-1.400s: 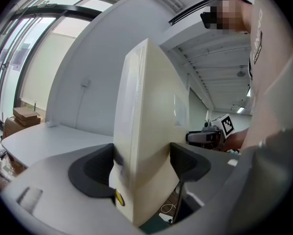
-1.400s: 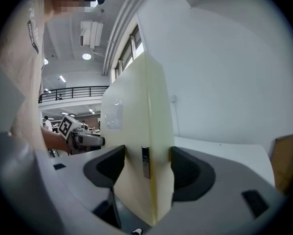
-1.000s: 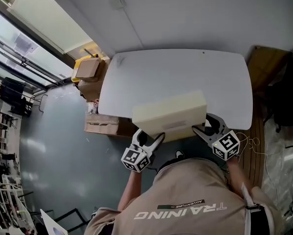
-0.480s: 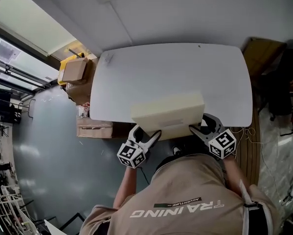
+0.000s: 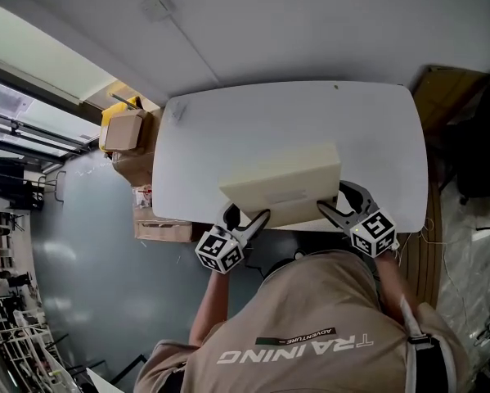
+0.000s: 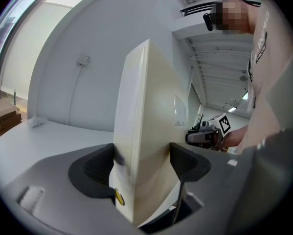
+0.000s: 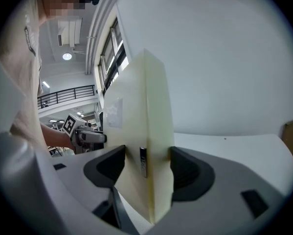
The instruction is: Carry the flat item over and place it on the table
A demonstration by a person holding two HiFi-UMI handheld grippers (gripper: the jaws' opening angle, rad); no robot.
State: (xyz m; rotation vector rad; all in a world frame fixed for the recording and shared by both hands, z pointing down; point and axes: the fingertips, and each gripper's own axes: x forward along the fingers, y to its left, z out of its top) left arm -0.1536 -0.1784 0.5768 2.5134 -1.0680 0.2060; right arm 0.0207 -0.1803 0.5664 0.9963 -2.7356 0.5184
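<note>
At the table's near edge, the slab point(image 5: 281, 182) is hanging in both grippers, roughly level, near the middle of that edge. What's changed over the last second: it has crept forward. A moment ago a good strip of it was sticking out past the near edge toward the person, and now nearly the whole thing sits over the table point(image 5: 294, 121). I'd say the carry is basically over and only the set-down and release are left. I can't tell if the underside is touching the top yet.

Left gripper point(image 5: 259, 218) has its jaws pinched on the slab's near left corner, pads tight against both faces. Right gripper point(image 5: 325, 210) is doing the same on the near right corner. Each gripper view shows the other gripper across the slab, so it's a proper two-ended hold.

Head count: one slab, one table, two grippers, nothing else on the tabletop that I can see. On the floor off the table's left edge there are at least two cardboard boxes point(image 5: 123, 131). It's hard to count further than that.
</note>
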